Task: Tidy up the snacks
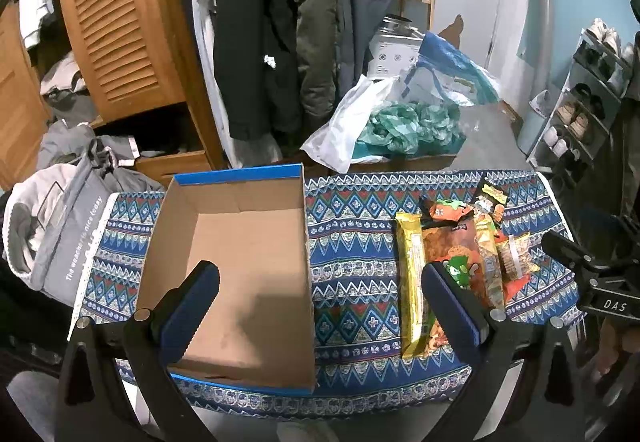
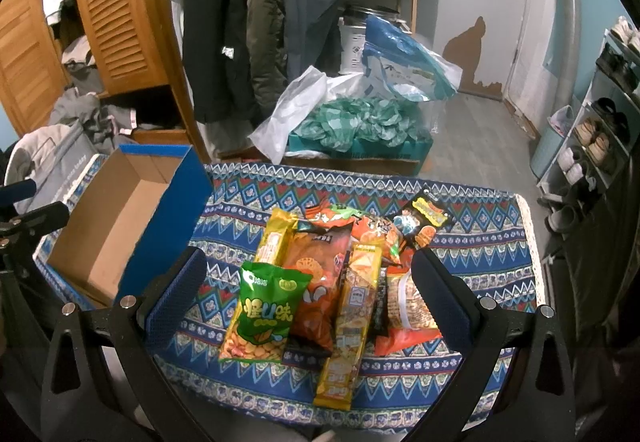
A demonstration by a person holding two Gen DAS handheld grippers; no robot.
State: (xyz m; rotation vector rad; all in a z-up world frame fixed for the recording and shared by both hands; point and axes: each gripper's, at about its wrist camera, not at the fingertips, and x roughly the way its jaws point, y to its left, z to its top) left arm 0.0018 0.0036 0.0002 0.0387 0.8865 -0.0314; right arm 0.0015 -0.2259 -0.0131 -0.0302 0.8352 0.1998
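Both grippers, left (image 1: pixel 320 282) and right (image 2: pixel 308 282), hang spread and empty; snack pile (image 2: pixel 332 282) lies overlapped beside the empty box (image 1: pixel 240 262), so one pinch risks dragging neighbouring packets.

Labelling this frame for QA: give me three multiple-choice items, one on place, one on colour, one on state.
1. The snack pile lies where, as the cameras see it?
A. inside the box
B. on the cloth, right of the box
C. on the floor

2. The box has an outer wall of which colour?
A. blue
B. red
C. white

3. The right gripper has its jaws how?
A. shut on a packet
B. open, holding nothing
C. out of view

Answers: 1 B, packets rest on the patterned cloth; 2 A, blue side shows; 3 B, the jaws stand wide apart.
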